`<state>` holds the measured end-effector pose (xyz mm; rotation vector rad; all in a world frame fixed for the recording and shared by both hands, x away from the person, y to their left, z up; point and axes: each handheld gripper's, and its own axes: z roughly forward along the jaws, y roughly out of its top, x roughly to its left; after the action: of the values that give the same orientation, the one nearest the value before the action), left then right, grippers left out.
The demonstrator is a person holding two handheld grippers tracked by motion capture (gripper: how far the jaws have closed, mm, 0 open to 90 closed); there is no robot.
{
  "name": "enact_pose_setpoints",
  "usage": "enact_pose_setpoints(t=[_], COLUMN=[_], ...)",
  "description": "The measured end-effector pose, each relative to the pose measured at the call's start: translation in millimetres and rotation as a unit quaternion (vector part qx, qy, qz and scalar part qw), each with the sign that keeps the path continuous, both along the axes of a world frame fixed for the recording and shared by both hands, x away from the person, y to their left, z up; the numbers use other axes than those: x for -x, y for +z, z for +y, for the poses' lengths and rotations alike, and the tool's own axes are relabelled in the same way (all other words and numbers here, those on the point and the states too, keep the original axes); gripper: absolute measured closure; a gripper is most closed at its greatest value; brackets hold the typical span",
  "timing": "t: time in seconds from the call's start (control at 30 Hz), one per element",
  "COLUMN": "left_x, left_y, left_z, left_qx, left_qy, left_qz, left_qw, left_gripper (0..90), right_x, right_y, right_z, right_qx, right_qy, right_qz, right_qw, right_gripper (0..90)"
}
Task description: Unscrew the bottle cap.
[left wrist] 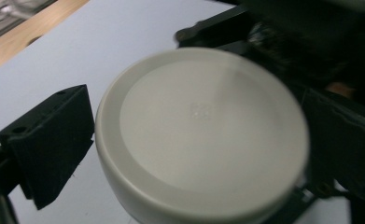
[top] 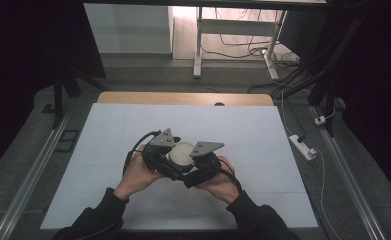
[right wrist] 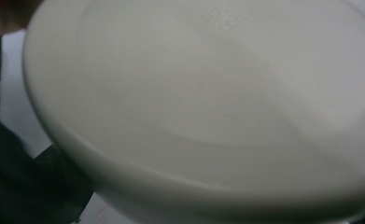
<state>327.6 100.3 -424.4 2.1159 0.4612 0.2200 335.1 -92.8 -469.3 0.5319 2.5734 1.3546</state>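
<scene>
Both grippers meet at the middle of the white table (top: 133,130) around a round white lid (top: 181,153). The left gripper (top: 169,159), at the lid's nine o'clock, spreads its jaws wide around it. The right gripper (top: 197,167) sits at four o'clock; I cannot tell how far it is open.

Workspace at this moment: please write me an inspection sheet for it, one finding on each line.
Surface: white table, wooden strip at its far edge.
Job's things: round white lid-like object between both tongs, near the table's middle.
Clutter: nothing seen.
Grippers: left tongs and right tongs close beside the object; grip cannot be told.
Cables: black cable from left tongs; loose cables and a power strip on the floor.
Surroundings: dark room, white desk frame behind.
</scene>
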Motion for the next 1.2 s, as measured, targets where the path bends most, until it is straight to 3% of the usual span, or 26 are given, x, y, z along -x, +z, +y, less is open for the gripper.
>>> enact_pose_setpoints(t=[0.1,0.27,0.43,0.57,0.83,1.07,1.2], left_x=[0.3,1.4,3.5,4.1,4.5,6.3,8.2], left_y=[5.2,6.3,2.4,2.1,0.8,1.6,1.1], left_z=[9.1,17.1,13.8,15.3,11.0,2.3,-4.9], left_qx=[-0.002,-0.019,-0.037,-0.027,-0.031,-0.037,-0.039], left_qy=[-0.031,-0.095,-0.117,-0.125,-0.094,-0.026,0.016], left_qz=[-0.010,-0.017,-0.021,-0.021,-0.012,-0.010,-0.014], left_qw=[0.9995,0.9951,0.9923,0.9916,0.9950,0.9989,0.9990], left_gripper=[0.0,0.0,1.0,7.4,8.0,8.0,8.1], right_x=[1.3,5.0,9.0,10.3,9.1,5.9,3.6], right_y=[0.7,2.9,3.3,3.5,2.3,1.0,0.7], right_z=[-0.4,1.2,4.4,4.8,3.2,2.6,1.3], right_qx=[-0.003,-0.005,-0.005,-0.006,-0.002,-0.001,0.000], right_qy=[0.016,0.050,0.076,0.087,0.078,0.036,0.011], right_qz=[0.004,0.008,0.011,0.011,0.007,0.004,0.002], right_qw=[0.9999,0.9987,0.9970,0.9961,0.9969,0.9993,0.9999], right_gripper=[7.0,7.0,7.0,7.0,7.0,7.0,7.1])
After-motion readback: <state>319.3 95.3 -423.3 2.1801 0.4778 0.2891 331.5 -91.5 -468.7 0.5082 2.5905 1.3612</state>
